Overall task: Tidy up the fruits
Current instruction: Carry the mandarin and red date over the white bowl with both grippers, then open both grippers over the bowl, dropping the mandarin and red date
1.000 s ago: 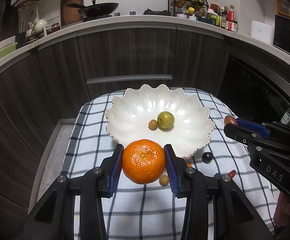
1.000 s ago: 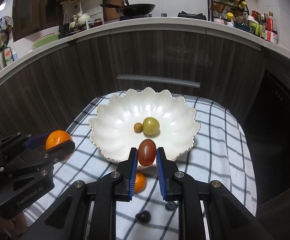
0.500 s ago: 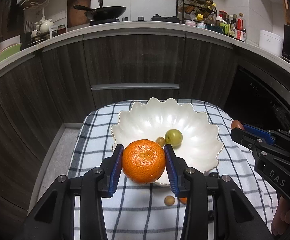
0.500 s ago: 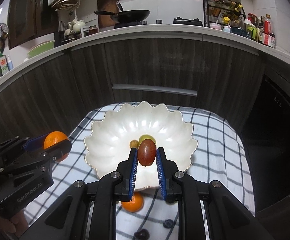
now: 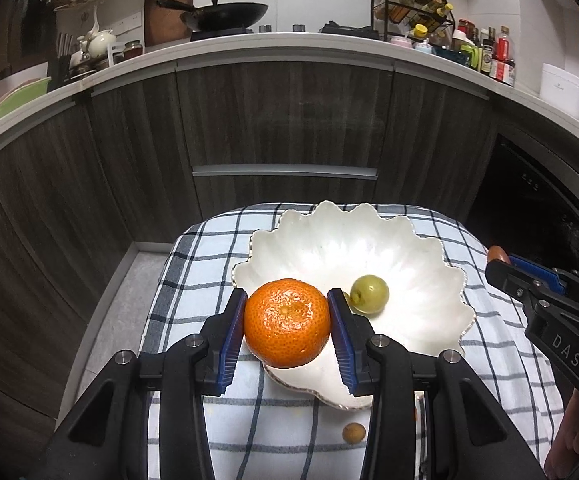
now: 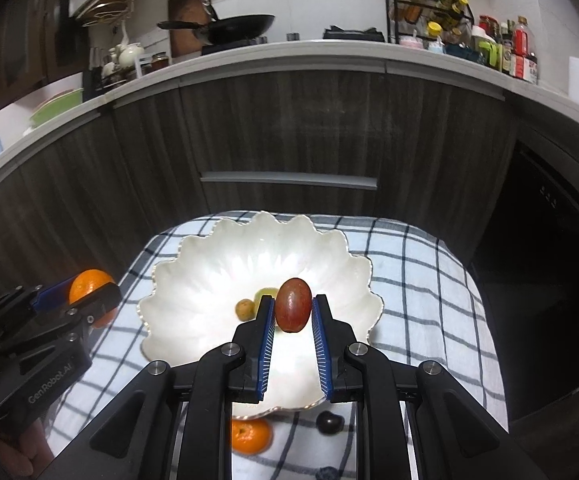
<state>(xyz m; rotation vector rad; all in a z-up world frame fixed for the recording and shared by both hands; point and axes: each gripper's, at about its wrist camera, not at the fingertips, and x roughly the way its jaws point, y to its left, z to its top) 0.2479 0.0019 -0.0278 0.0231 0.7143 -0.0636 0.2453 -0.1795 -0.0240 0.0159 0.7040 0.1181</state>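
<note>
Both grippers have advanced over the scalloped white bowl (image 5: 429, 264), whose rim now sits beneath the fingers instead of ahead of them. The left gripper (image 5: 287, 322) is clenched on a mandarin (image 5: 286, 322) above the near rim; the right gripper (image 6: 292, 312) grasps a reddish oval fruit (image 6: 293, 310), perhaps a plum, over the bowl's middle. Just beyond lie a green fruit (image 5: 369, 294) and a small brown fruit (image 6: 244, 309). Release looks close, while another mandarin (image 6: 249, 436) remains on the checked surface (image 5: 193, 280) below the right gripper

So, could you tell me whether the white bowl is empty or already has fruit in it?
Not empty. The bowl holds a green fruit and a small tan fruit resting near its middle.
</note>
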